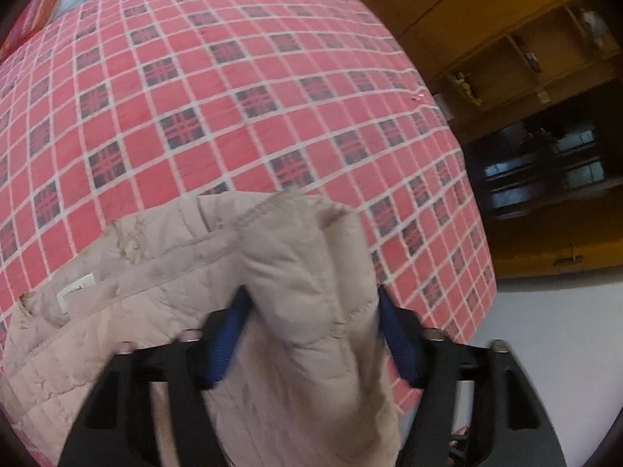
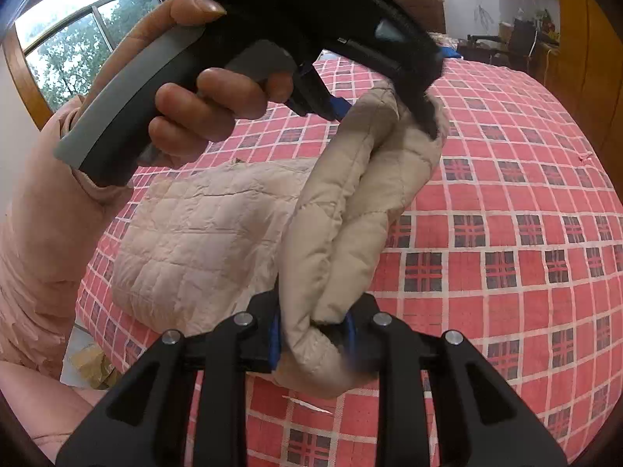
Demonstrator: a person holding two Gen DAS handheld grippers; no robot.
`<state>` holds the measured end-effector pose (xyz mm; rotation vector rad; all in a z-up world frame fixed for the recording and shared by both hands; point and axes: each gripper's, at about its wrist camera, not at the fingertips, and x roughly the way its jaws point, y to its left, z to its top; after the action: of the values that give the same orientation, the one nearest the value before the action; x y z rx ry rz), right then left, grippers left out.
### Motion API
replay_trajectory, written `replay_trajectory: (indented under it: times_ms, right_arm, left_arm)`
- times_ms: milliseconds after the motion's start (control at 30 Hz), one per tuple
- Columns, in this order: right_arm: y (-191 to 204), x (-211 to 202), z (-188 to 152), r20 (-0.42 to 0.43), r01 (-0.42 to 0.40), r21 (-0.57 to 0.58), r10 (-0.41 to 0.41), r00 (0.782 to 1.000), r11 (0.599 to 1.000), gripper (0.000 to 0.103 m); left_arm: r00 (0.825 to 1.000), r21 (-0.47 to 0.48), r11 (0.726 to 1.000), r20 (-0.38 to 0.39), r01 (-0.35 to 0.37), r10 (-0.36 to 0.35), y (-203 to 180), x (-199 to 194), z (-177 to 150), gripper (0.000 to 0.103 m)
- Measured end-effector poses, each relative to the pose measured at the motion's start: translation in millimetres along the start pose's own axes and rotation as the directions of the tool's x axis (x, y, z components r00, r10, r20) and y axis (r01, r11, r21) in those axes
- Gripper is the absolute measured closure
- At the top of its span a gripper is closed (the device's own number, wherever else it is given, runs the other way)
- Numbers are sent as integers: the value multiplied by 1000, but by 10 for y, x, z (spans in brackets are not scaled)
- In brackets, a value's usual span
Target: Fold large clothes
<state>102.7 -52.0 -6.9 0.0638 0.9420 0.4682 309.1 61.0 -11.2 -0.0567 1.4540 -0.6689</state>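
I am mid-fold: my left gripper (image 1: 311, 334) and right gripper (image 2: 313, 334) each pinch the puffy beige jacket (image 2: 202, 225) above the checked bedspread (image 2: 506, 202), so next I should lay it flat.

- The left gripper (image 1: 311, 334) sits low in the frame of its own view, blue pads clamped on a thick fold of the beige jacket (image 1: 303, 272).
- The right gripper (image 2: 313, 334) pinches the jacket at bottom centre.
- The left hand (image 2: 202, 89) grips its handle, upper left in the right view, pink sleeve (image 2: 43, 210) below.
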Motion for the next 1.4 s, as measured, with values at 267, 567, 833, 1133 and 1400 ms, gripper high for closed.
replay_trajectory:
  times_ms: [267, 567, 833, 1133, 1400]
  right_arm:
    - [176, -77, 93, 9, -71, -15, 71, 997, 997, 79]
    - [970, -40, 361, -54, -110, -133, 103, 993, 985, 79]
    - [1835, 270, 497, -147, -111, -264, 74, 986, 958, 79]
    - [2491, 695, 403, -211, -110, -382, 29, 977, 917, 79]
    - [2802, 1094, 259, -268, -134, -404, 23, 963, 905, 79]
  left_arm:
    - [996, 17, 1000, 90, 14, -16, 156, -500, -190, 85]
    - [974, -22, 1000, 227, 18, -13, 734, -1425, -672, 86]
    - [959, -116, 993, 284, 37, -2, 1579, -1863, -1128, 87]
    - [941, -206, 967, 329, 152, -78, 2570, -1894, -1661, 87]
    - [936, -250, 947, 335, 203, -112, 3168, -1650, -1931, 87]
